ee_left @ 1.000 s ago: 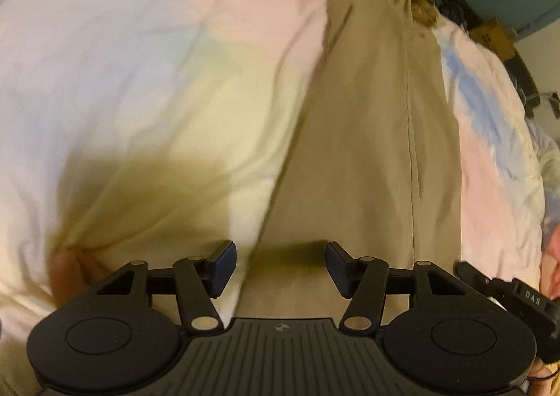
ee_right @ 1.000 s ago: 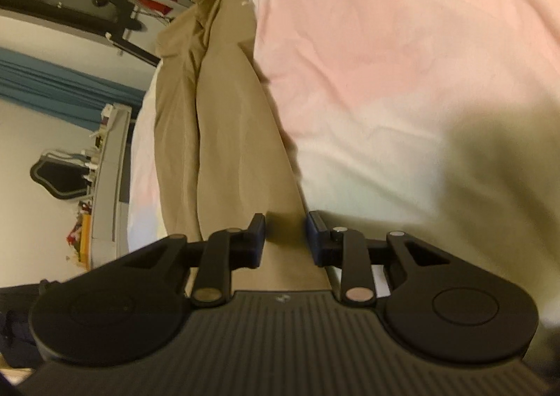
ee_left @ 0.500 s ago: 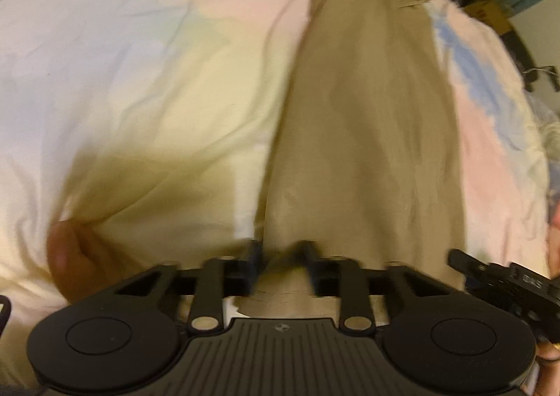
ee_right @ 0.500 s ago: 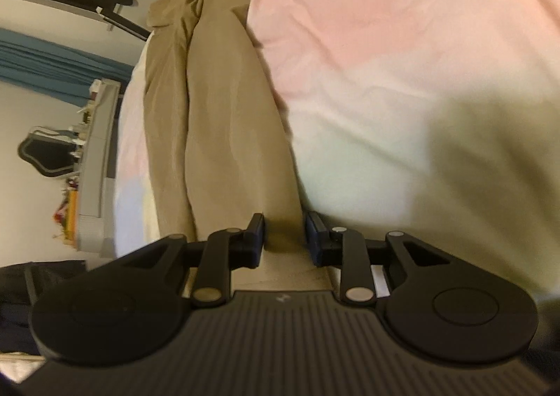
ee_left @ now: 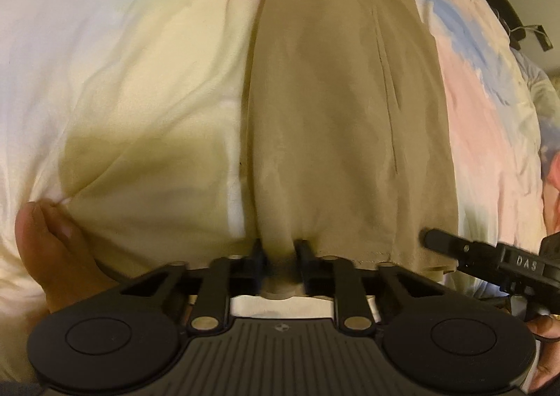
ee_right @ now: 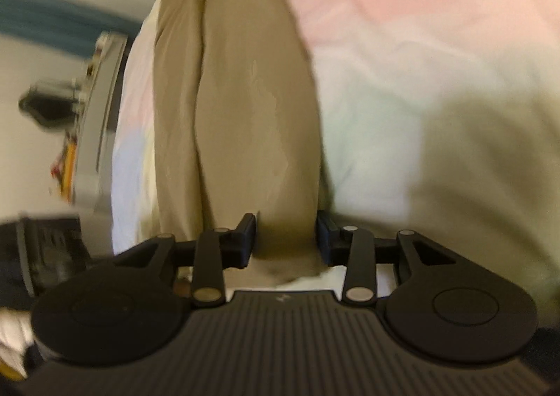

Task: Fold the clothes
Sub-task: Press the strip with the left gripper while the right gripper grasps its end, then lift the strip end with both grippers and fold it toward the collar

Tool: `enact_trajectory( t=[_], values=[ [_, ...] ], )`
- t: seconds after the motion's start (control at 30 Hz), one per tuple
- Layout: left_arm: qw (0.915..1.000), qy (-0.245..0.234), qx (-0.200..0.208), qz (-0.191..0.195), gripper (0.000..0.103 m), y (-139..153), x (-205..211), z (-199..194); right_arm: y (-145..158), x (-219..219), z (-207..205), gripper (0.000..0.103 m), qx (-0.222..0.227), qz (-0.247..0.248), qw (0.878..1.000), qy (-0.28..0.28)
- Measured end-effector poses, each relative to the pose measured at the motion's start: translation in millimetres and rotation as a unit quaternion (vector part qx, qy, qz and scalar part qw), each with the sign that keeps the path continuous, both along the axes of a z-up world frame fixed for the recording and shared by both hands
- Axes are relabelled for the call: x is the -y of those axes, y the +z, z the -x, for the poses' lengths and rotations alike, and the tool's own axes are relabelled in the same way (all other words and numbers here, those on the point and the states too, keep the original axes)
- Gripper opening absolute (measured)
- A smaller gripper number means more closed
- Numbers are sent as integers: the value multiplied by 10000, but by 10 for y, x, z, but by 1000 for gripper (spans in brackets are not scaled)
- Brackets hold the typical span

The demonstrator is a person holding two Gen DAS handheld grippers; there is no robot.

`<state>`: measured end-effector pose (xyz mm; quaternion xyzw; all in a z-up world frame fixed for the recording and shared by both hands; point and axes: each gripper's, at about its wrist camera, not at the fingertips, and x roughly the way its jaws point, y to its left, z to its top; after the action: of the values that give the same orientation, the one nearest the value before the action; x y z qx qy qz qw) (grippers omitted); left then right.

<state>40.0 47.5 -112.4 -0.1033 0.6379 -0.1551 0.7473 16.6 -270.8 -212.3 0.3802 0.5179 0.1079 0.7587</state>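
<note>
Khaki trousers [ee_left: 336, 109] lie lengthwise on a pastel sheet [ee_left: 140, 81]; left gripper [ee_left: 280, 249] has its fingers drawn together, pinching a bunch of the hem at its left corner; right gripper [ee_right: 286, 238] sits at the hem with fingers apart, cloth between them, grip uncertain owing to blur; a thumb [ee_left: 49, 245] shows beside the left gripper.

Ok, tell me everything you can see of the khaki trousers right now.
The khaki trousers are plain tan woven cloth, lying lengthwise on the pastel bedsheet, legs side by side, running away from both cameras. A stitched hem lies nearest. The left tool pinches one hem corner; the right tool straddles the other, apparently gripping it. The far end is bunched.
</note>
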Motion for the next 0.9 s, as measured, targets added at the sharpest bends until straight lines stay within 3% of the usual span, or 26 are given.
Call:
enact_trajectory(
  t=[0.1,0.17,0.43,0.53,0.73,0.9],
  values=[
    [9999,19,119,-26,6,69,15,42,71,-114,38,36,33,265,9991,317],
    [9997,48,221,-5,6,127,10,79,118,-190,63,14,55,442,9976,529],
    [9944,364,775,623,5,593,-171,235,547,-12,210,11,685,308,9971,124],
    [9869,615,1017,1090,5,802,-310,244,852,152,155,11,1077,162,9939,-187],
    [9650,806,1756,1775,4,1689,-406,363,1568,404,288,11,1937,7,9798,-500],
    [9537,763,2144,1965,4,1919,-415,797,1819,388,618,10,2238,129,9737,-406]
  ],
)
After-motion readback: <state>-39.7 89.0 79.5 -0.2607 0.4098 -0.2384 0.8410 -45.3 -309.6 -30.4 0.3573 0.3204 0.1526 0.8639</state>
